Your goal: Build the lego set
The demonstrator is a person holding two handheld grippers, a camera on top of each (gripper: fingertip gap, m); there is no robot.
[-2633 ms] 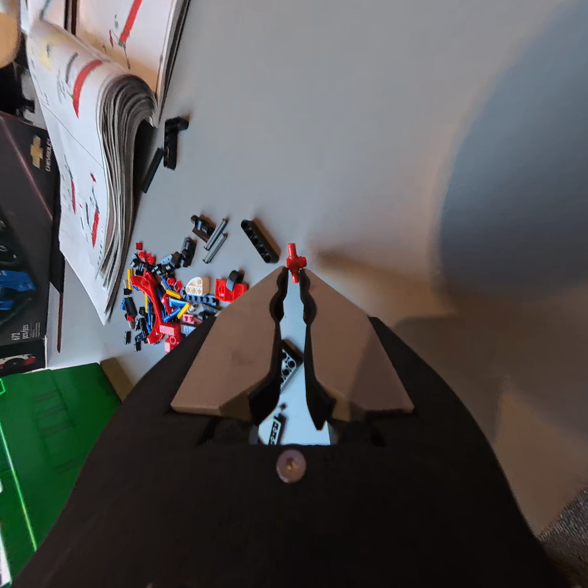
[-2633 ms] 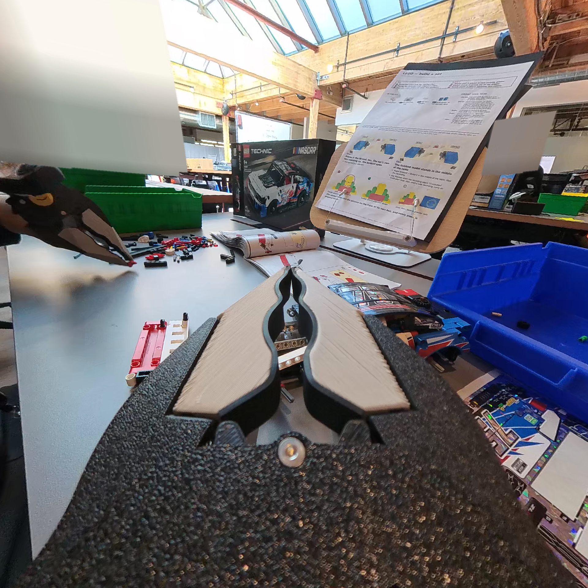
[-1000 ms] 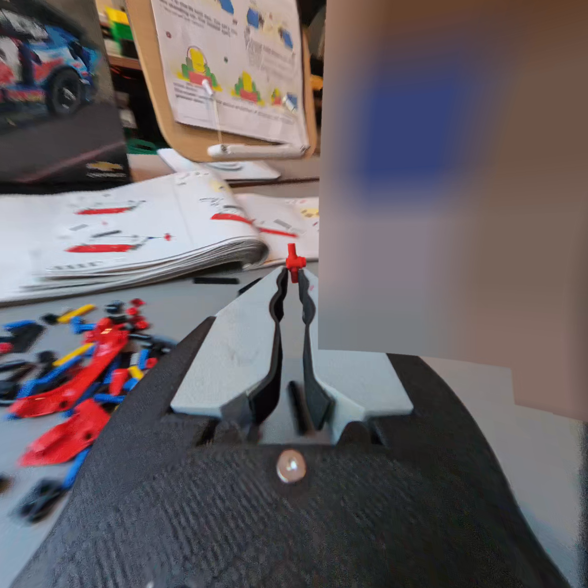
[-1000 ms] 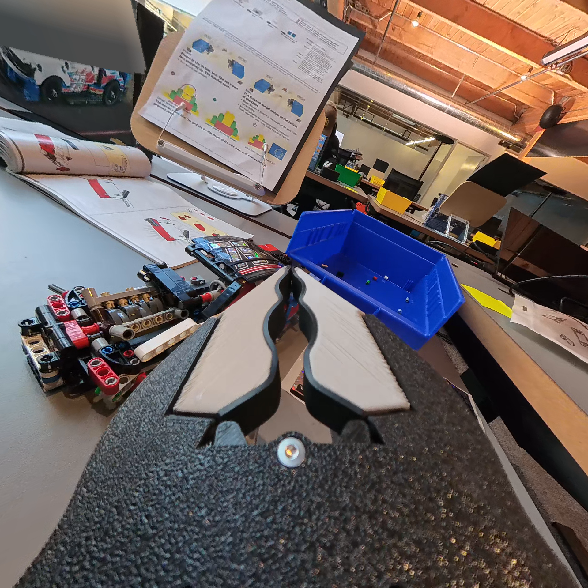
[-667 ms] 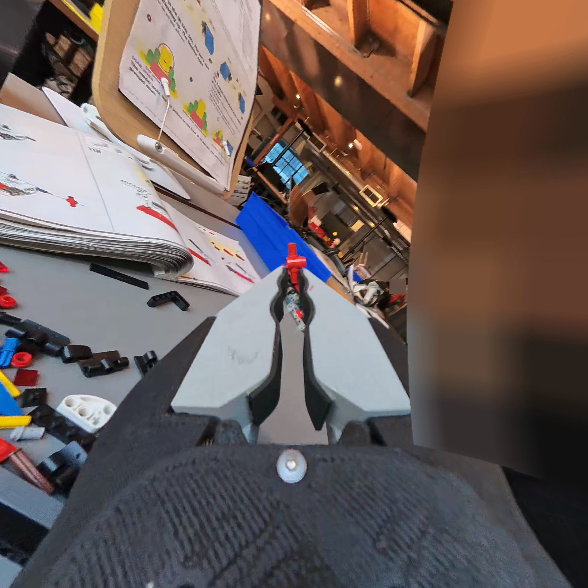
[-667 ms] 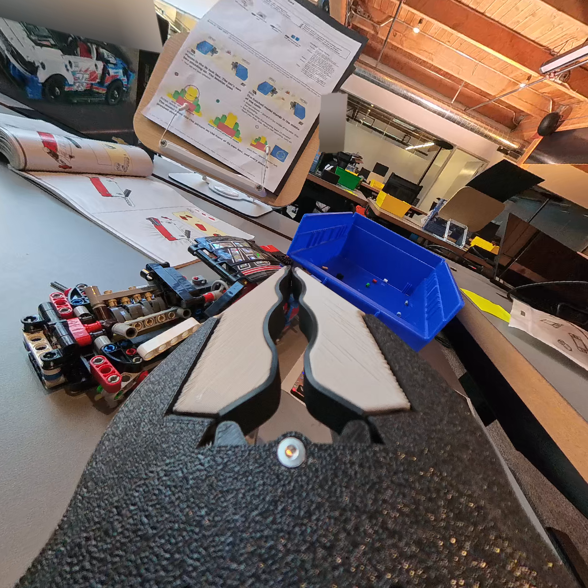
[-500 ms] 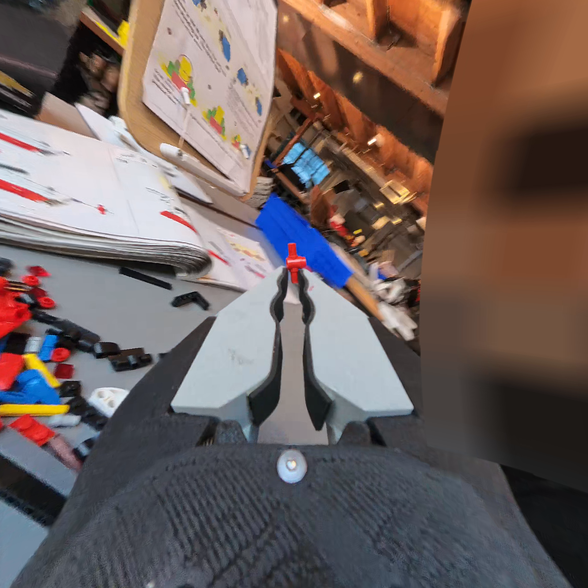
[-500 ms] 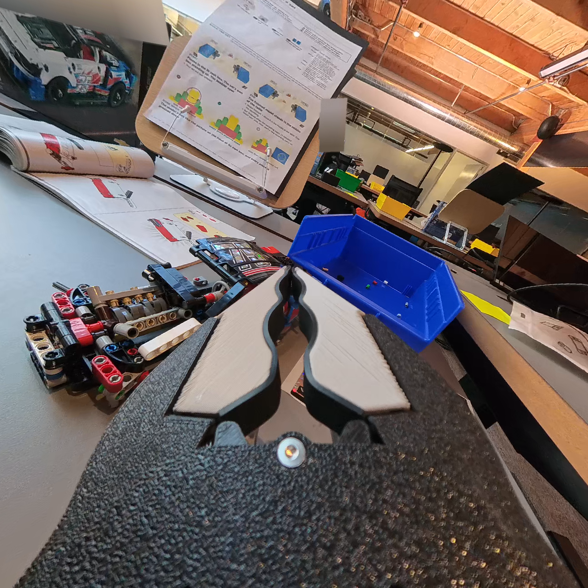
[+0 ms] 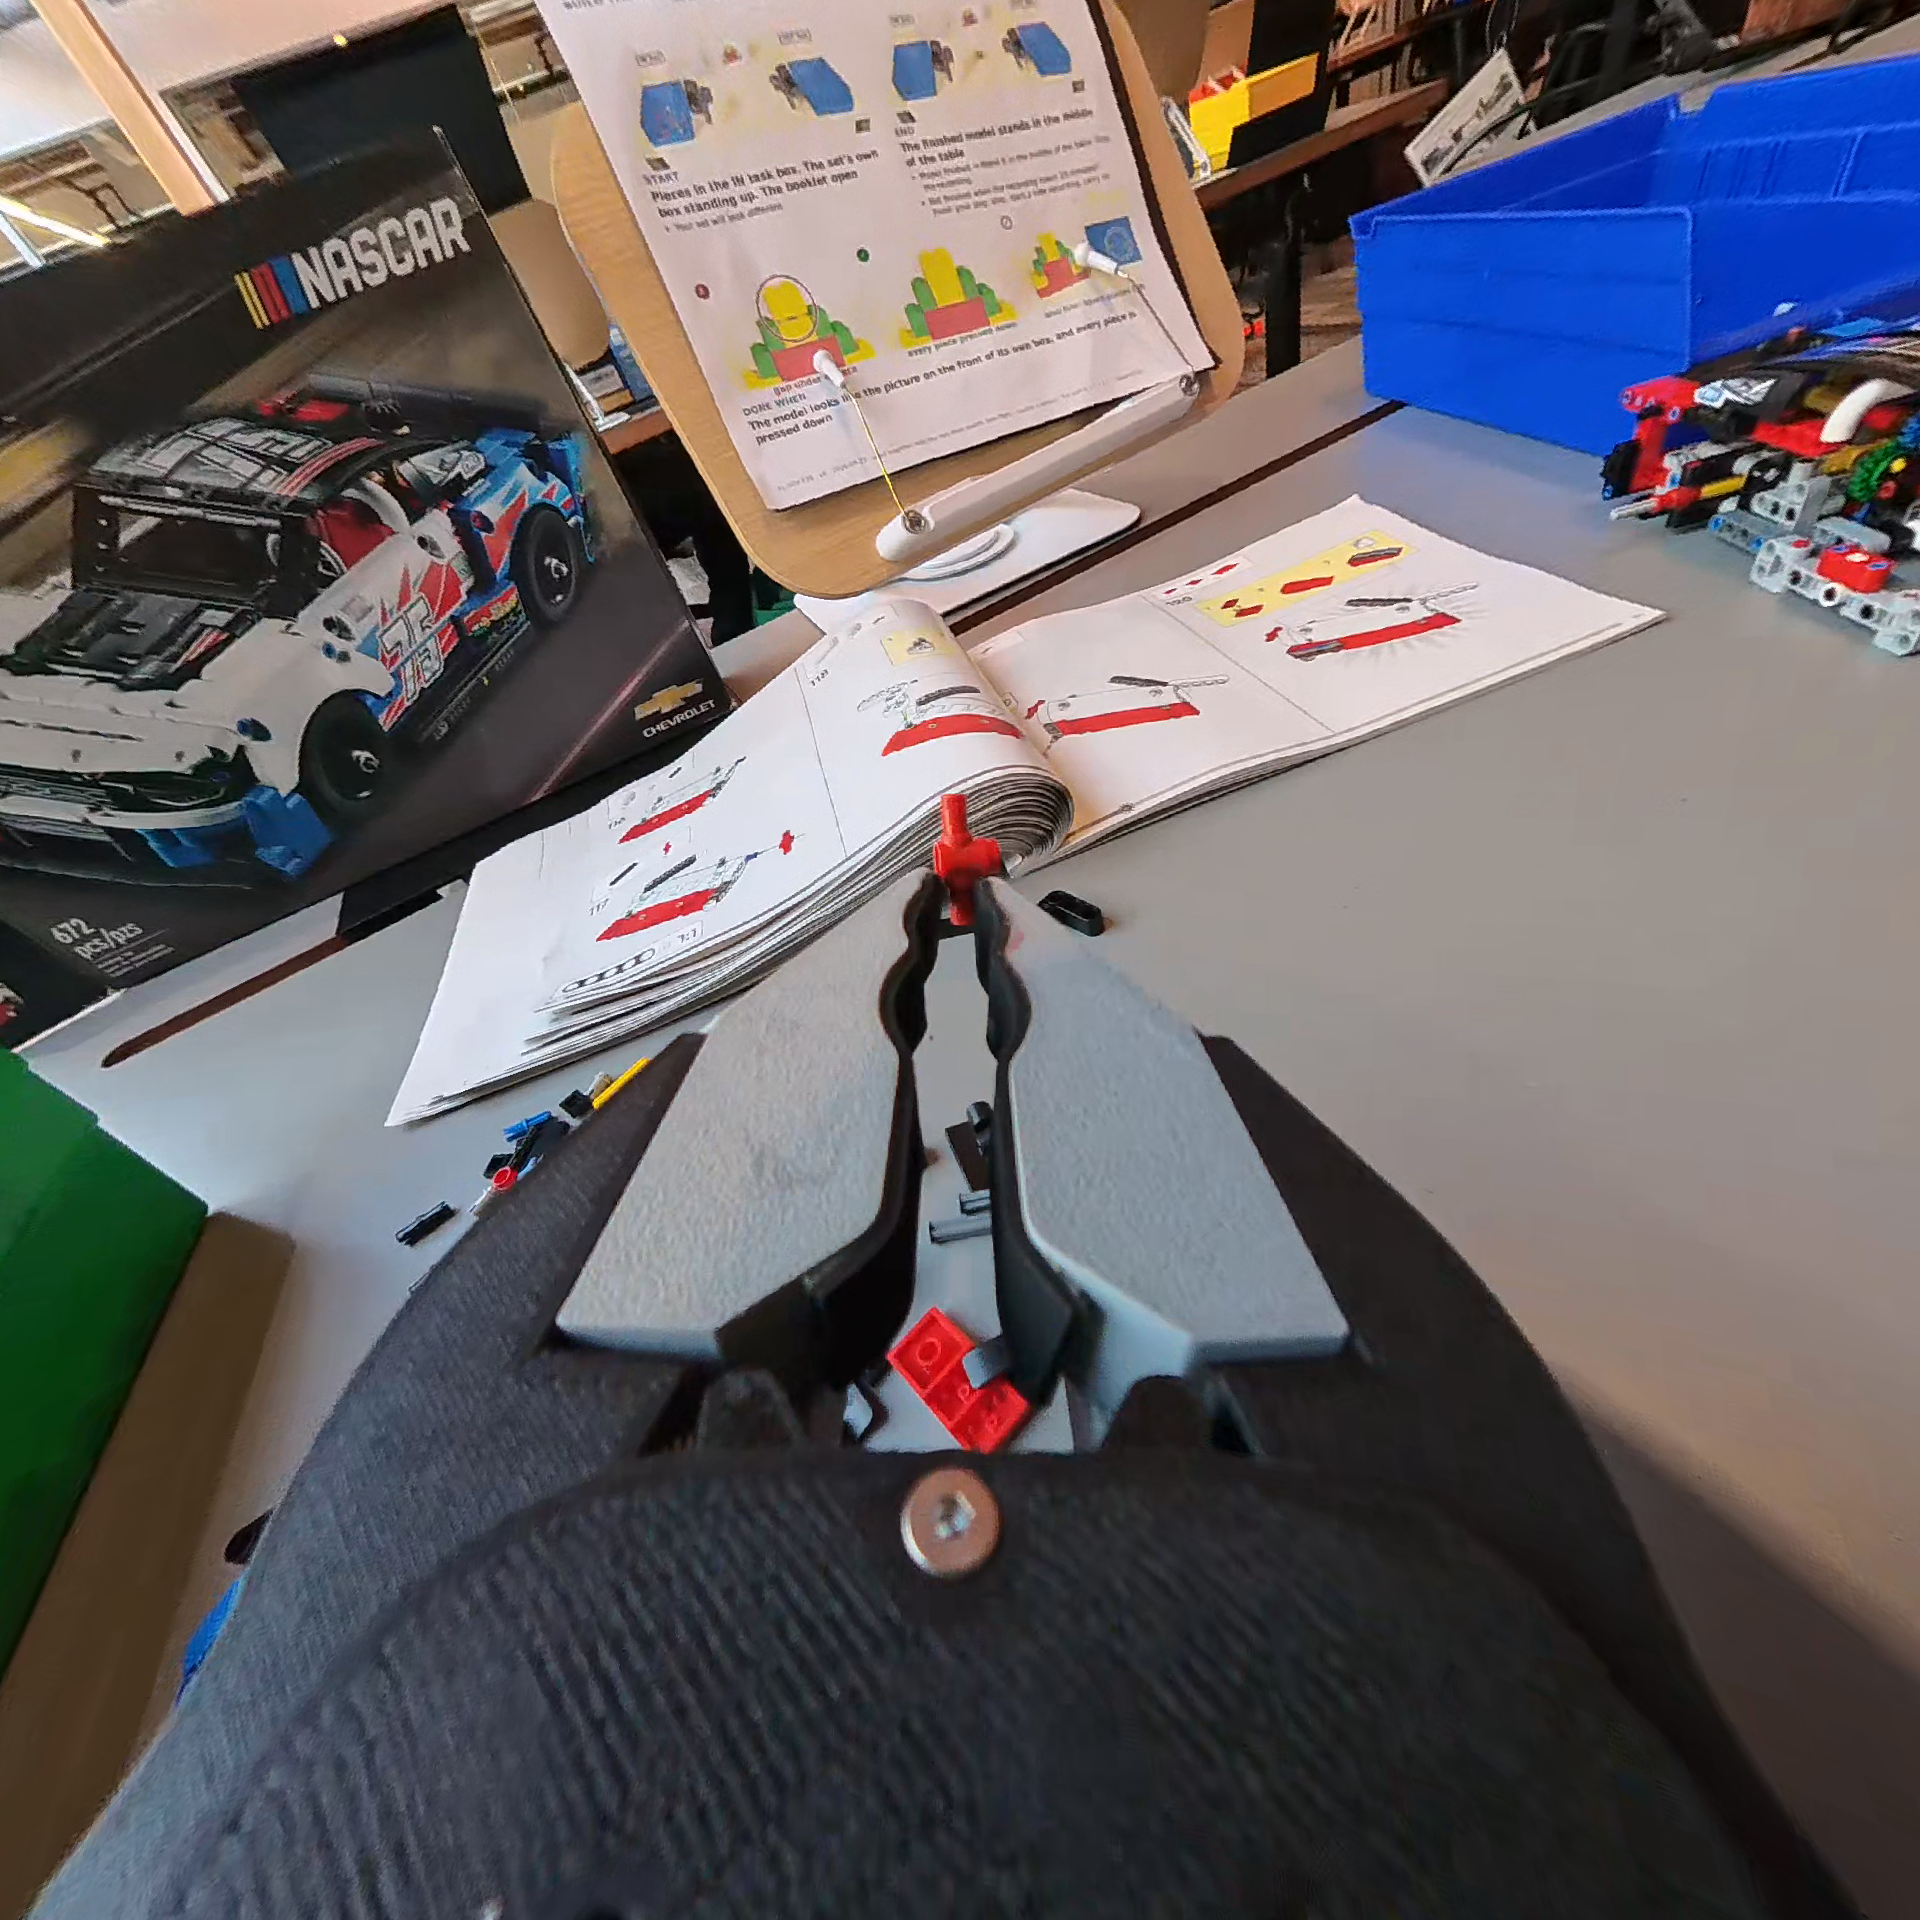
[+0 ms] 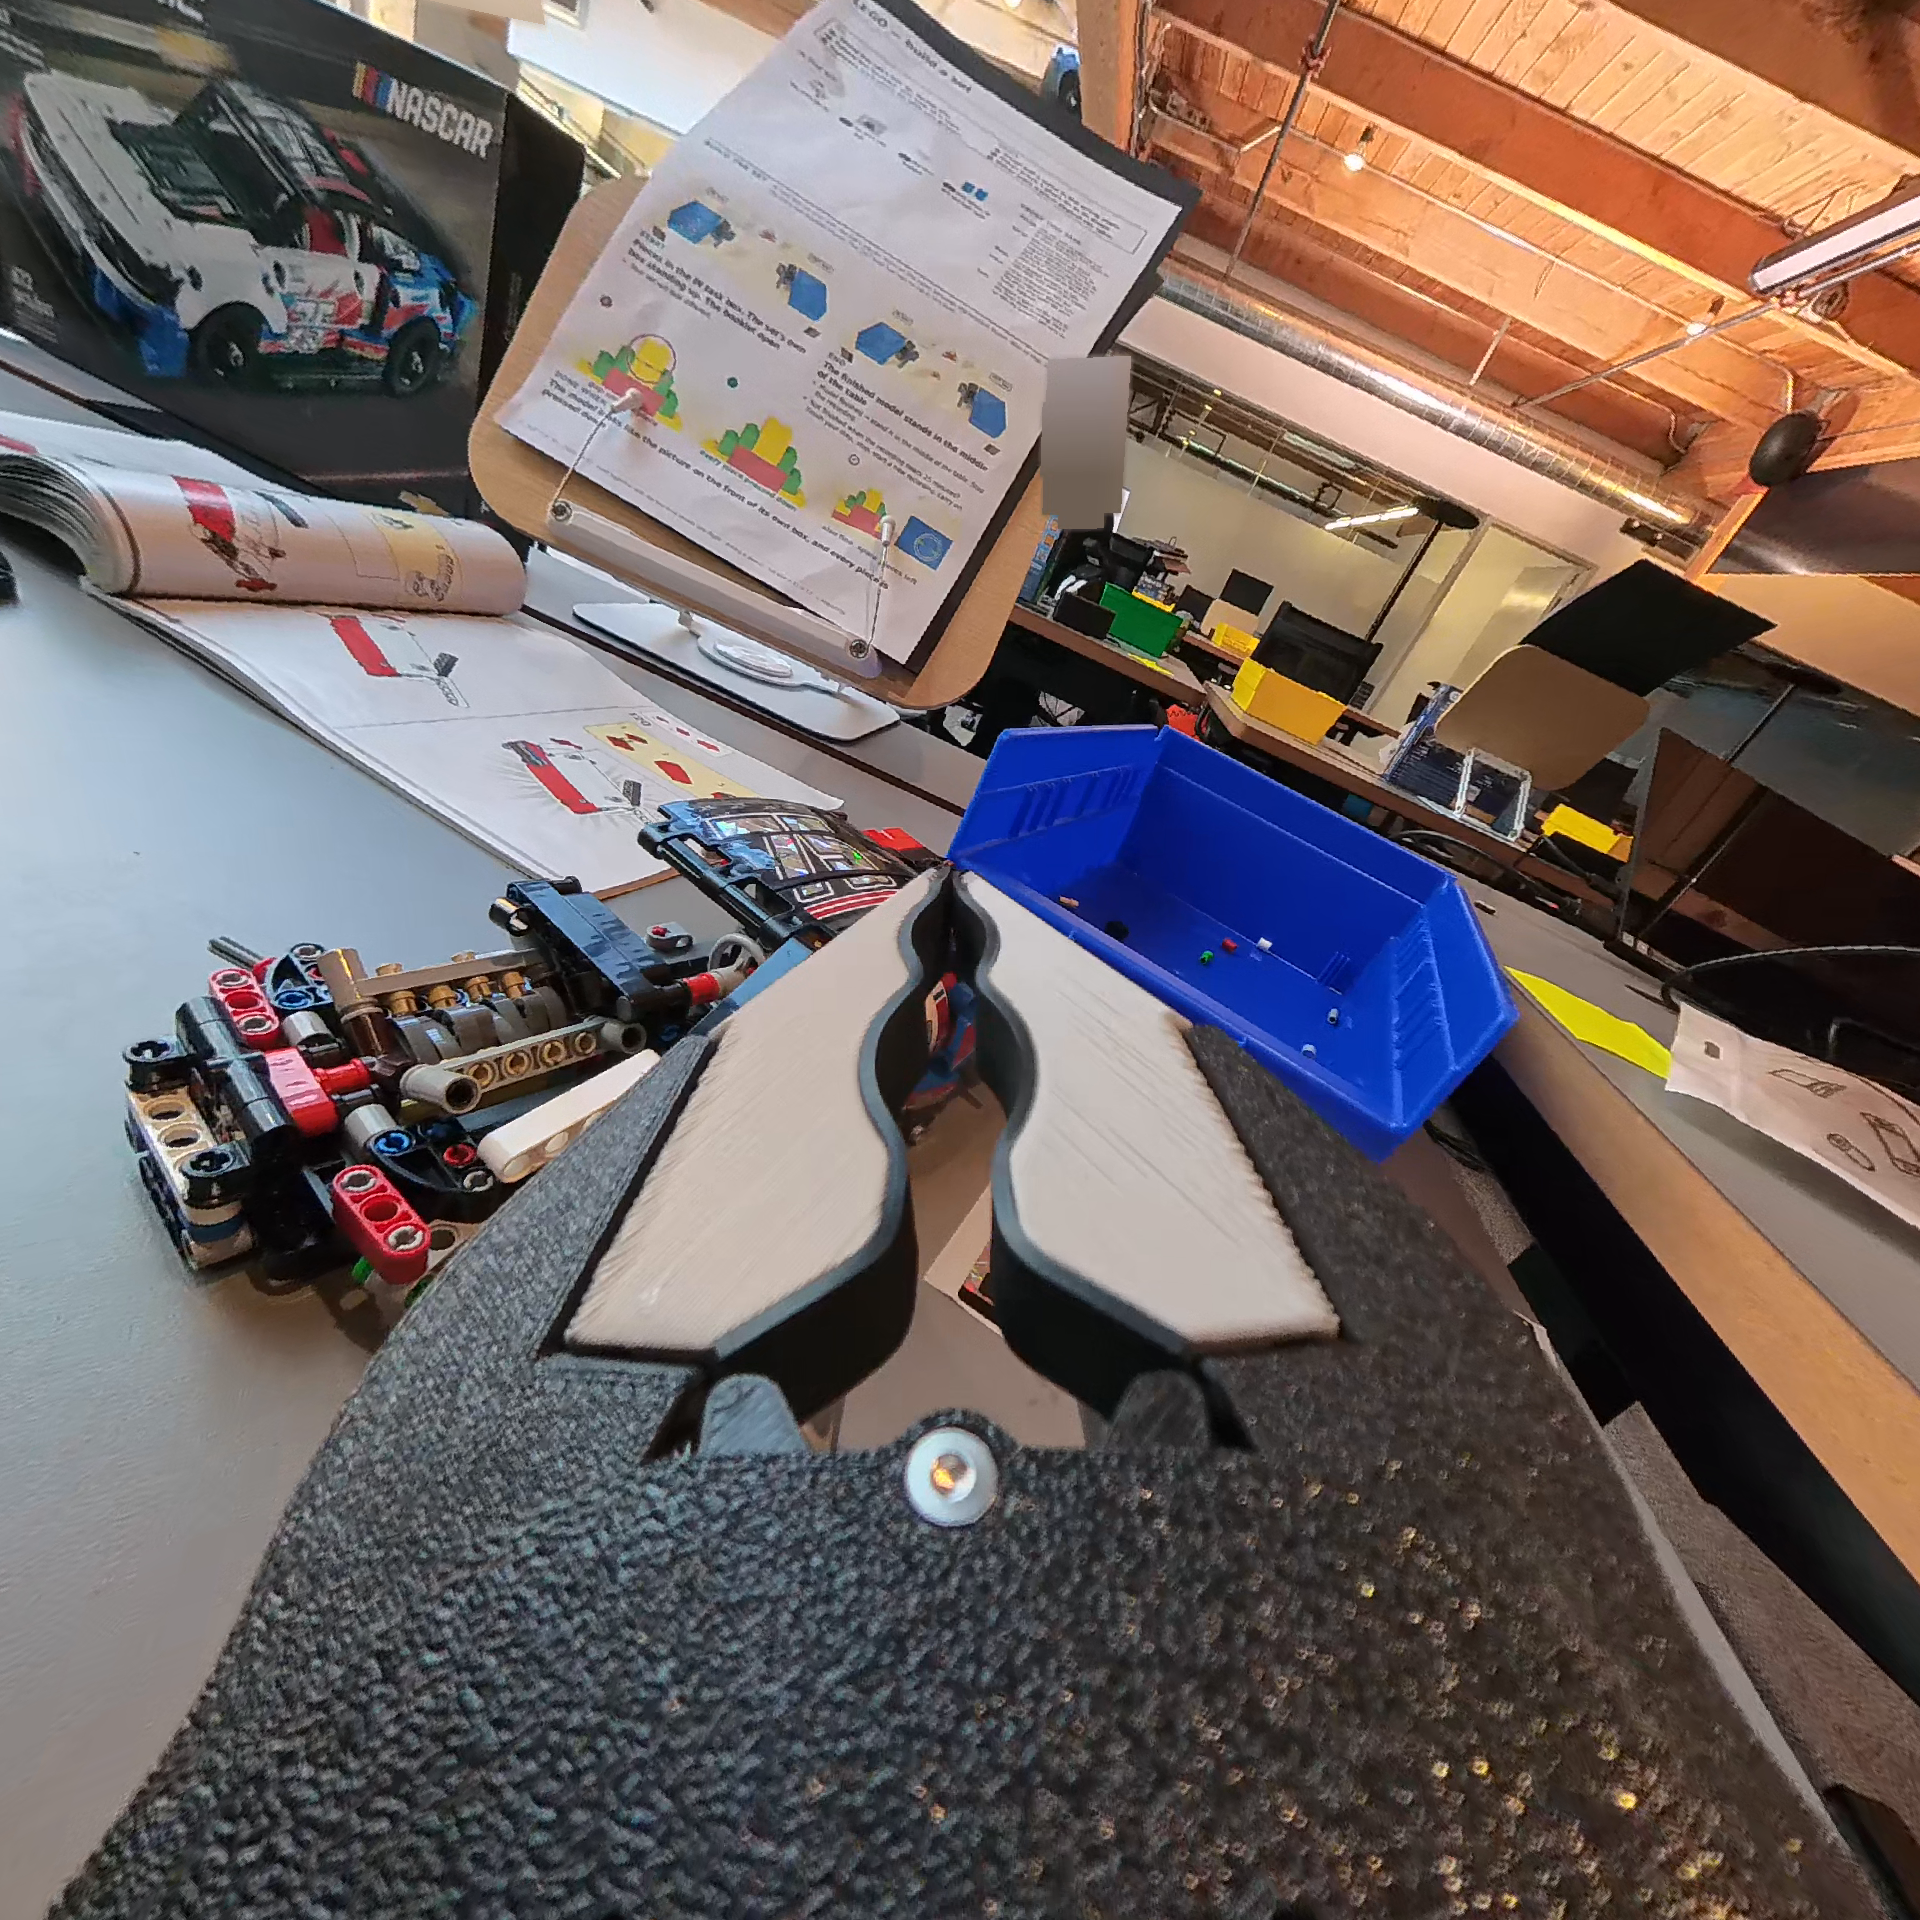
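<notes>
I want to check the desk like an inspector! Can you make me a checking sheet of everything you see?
Surface: grey table, mostly bare.
Job's things: half-built car model; open instruction booklet; set box, upright.
Clutter: loose small pieces; blue bin, almost empty; green bin.
Grippers: left gripper pinching red pin; right gripper shut, empty.
Cables: nothing seen.
Surroundings: instruction sheet on stand, workshop desks.

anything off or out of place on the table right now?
Mostly fine. The blue bin juts past the table edge at its near corner, so a knock might tip it. The left gripper holds the red pin only by its tips.
</notes>
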